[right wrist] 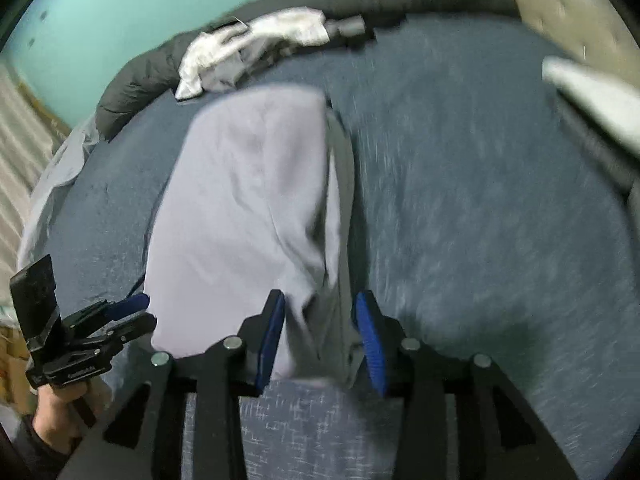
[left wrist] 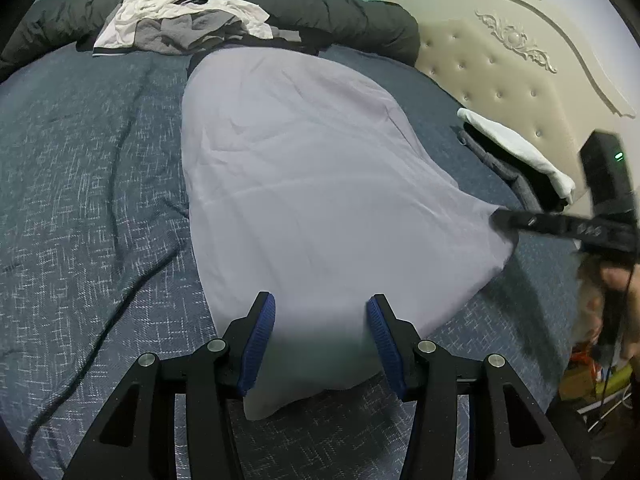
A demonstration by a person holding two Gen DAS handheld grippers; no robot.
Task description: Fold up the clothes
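- Two black hand-held grippers with blue ribbed pads work on one pale lilac smooth-fabric garment [left wrist: 304, 184] spread flat over a dark blue cross-hatched bedspread [left wrist: 88, 184].
- Left gripper [left wrist: 321, 334]: its jaws stand wide apart, with the garment's near hem lying between the pads but not pinched.
- Right gripper [right wrist: 320, 344]: its pads sit either side of a raised fold at the garment's edge, a gap showing; motion blur means I cannot tell whether it grips.
- In the left wrist view the right gripper's tip meets the garment's corner at 3 o'clock.
- At 11 o'clock from the garment lies a crumpled heap of white and grey clothes [left wrist: 180, 20], resting against a dark grey puffy rolled duvet [left wrist: 352, 12].
- At 2 o'clock, a folded white cloth on dark folded items [left wrist: 516, 148] sits beside a cream tufted headboard [left wrist: 500, 64].
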